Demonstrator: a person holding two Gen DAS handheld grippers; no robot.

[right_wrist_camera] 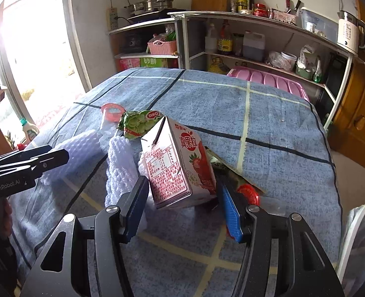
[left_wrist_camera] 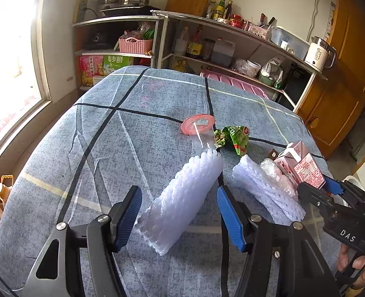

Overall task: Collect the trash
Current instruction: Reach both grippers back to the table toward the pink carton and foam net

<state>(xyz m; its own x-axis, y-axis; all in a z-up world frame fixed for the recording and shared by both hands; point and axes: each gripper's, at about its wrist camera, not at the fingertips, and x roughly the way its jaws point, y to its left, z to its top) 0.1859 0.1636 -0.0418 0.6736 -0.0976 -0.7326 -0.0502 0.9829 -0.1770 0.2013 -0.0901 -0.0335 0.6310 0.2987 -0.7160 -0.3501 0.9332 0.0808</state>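
Left tongs (left_wrist_camera: pixel 180 219): apart, one blue pad on each side of a white foam net sleeve (left_wrist_camera: pixel 182 198); pads not pressing it.
Right tongs (right_wrist_camera: pixel 183 210): apart, straddling a pink strawberry milk carton (right_wrist_camera: pixel 177 165); the left pad sits just beside the carton's side, the right pad looks clear of it. No grip seen.
Trash near the tongs: a second foam sleeve (left_wrist_camera: pixel 264 188) lies between sleeve and carton, with crinkled clear plastic (left_wrist_camera: pixel 276 173) against it.
Trash farther off: a clear cup with red lid (left_wrist_camera: pixel 198 126) on its side, a green snack wrapper (left_wrist_camera: pixel 234 136) touching it on the right.
Right of carton: a red item (right_wrist_camera: pixel 249 193) and dark card, partly hidden.
Surface: desk under a blue checked cloth (left_wrist_camera: pixel 83 148).
Step in hand: likely lining up two pickups at once, nothing lifted yet.
Next move calls for: closing gently on the soft sleeve; squaring the right pads to the carton's flat sides before closing. No bin in view.
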